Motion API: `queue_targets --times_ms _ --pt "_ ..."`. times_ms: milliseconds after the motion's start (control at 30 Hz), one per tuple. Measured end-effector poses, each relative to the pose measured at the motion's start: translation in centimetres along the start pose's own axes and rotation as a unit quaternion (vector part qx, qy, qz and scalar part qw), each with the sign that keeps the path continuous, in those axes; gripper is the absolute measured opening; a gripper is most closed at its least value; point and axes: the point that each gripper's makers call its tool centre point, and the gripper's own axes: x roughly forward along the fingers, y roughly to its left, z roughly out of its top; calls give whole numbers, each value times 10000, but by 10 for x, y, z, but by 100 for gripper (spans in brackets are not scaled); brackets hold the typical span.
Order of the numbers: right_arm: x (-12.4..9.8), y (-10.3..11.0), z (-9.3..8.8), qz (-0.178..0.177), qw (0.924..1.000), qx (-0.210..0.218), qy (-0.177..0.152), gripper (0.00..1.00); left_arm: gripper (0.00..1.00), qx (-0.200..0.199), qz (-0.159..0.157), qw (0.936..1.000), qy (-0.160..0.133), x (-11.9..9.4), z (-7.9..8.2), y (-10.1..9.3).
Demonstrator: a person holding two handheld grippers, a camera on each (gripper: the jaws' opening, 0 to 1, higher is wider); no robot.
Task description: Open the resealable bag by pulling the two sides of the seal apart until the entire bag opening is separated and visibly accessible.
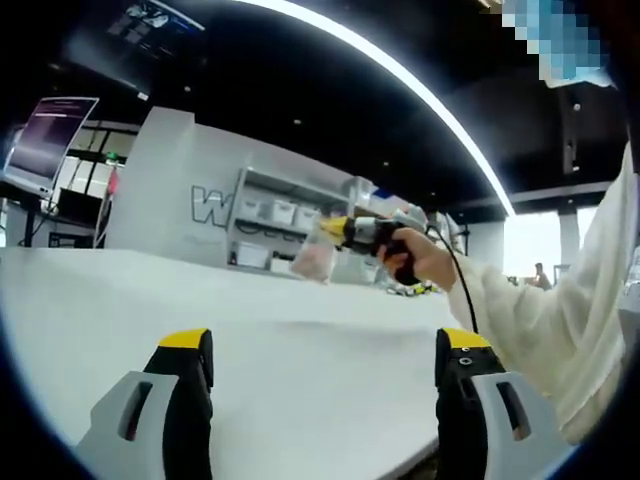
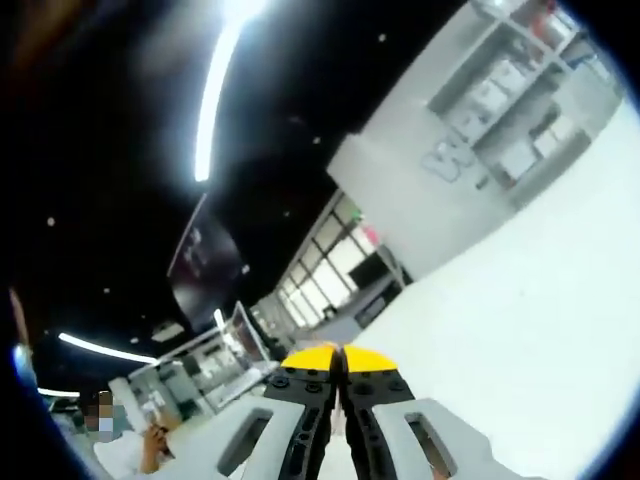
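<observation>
The right gripper, jaws closed on one edge of the resealable bag, holds it dangling in the air above the white counter; the left gripper waits with jaws wide apart and empty. Risk — hung from a single pinch, the bag may swing or slip before the left jaws catch the opposite lip, or they may grab both seal sides together

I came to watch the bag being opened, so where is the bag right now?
In the left gripper view the resealable bag hangs above the white table, right of centre, pinched by the right gripper in the person's hand, with shelves behind.
</observation>
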Motion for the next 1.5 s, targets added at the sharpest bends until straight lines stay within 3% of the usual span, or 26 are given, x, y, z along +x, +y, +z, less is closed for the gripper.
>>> queue_targets --times_ms 533,1033,1300,1500 --pt "5 1 -5 38 9999 96 5 0 91 -9 1 10000 38 2 -2 1" --pt "14 -16 -1 -188 9994 -282 -75 0 91 -8 21 10000 42 1 -3 2" --pt "21 -28 -1 -496 9908 -1251 120 0 91 -19 37 10000 40 0 -3 3" --pt "29 -32 3 -647 9826 -1732 155 0 91 6 10 10000 43 1 -2 2"
